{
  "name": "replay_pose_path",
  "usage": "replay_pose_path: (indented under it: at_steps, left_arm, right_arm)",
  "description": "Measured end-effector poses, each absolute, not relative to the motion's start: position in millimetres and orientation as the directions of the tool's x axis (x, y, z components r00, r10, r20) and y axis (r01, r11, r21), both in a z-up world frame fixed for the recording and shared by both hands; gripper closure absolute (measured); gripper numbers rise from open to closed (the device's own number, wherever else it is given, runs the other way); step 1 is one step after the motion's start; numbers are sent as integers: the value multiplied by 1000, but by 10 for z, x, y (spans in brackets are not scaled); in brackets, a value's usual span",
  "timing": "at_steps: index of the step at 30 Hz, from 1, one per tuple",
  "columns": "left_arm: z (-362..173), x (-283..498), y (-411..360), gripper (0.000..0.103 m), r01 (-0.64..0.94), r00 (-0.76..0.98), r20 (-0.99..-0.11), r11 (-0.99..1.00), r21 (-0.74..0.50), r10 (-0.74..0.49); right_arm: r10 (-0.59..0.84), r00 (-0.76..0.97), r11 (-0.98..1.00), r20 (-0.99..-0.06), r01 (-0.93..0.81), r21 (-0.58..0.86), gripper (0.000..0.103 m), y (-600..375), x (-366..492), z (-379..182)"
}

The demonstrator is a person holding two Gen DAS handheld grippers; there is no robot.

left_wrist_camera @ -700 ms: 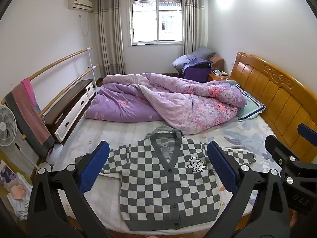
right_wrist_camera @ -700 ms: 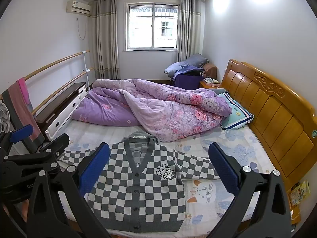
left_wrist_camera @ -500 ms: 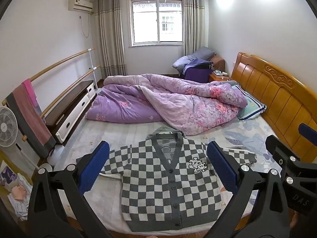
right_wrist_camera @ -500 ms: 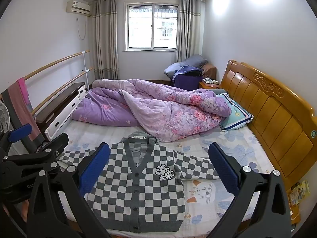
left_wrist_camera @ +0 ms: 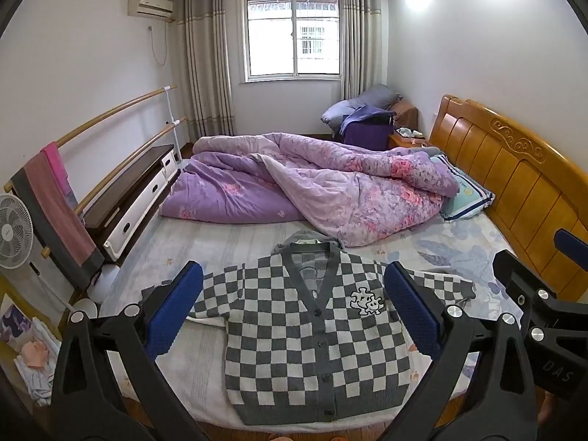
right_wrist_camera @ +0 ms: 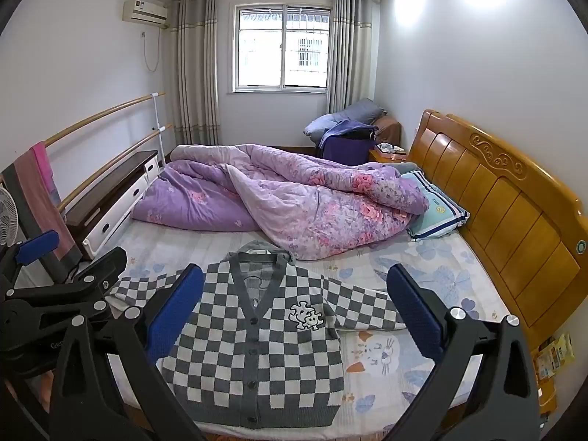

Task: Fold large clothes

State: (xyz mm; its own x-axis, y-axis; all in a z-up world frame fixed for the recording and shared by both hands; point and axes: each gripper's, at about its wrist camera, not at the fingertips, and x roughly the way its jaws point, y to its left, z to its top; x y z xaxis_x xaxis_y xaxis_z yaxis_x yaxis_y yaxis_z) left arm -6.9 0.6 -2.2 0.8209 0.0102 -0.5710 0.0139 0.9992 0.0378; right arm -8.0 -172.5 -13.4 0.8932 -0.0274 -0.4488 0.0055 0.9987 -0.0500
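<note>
A grey and white checkered cardigan (left_wrist_camera: 316, 345) lies flat, front up and buttoned, on the near part of the bed, sleeves spread out; it also shows in the right wrist view (right_wrist_camera: 253, 352). My left gripper (left_wrist_camera: 294, 308) is open and empty, held above the cardigan. My right gripper (right_wrist_camera: 294, 308) is open and empty too, above the cardigan's right side. The right gripper's body shows at the right edge of the left wrist view (left_wrist_camera: 533, 312); the left gripper's body shows at the left of the right wrist view (right_wrist_camera: 55, 301).
A crumpled purple floral quilt (left_wrist_camera: 312, 183) fills the far half of the bed (left_wrist_camera: 176, 257). A pillow (left_wrist_camera: 463, 194) lies by the wooden headboard (left_wrist_camera: 514, 183). A low cabinet (left_wrist_camera: 128, 198), rails with towels and a fan (left_wrist_camera: 14, 235) stand at the left.
Both cameras have drifted very slightly; the cardigan and both open grippers stand as before.
</note>
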Motion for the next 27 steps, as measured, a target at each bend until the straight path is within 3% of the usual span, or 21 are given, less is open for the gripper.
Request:
replay_pose_path:
  at_steps: [27]
  left_arm:
    - [-222, -228, 134, 5, 1, 818, -575, 999, 40, 22]
  right_arm:
    - [-15, 888, 999, -460, -2, -35, 7, -1622, -77, -257]
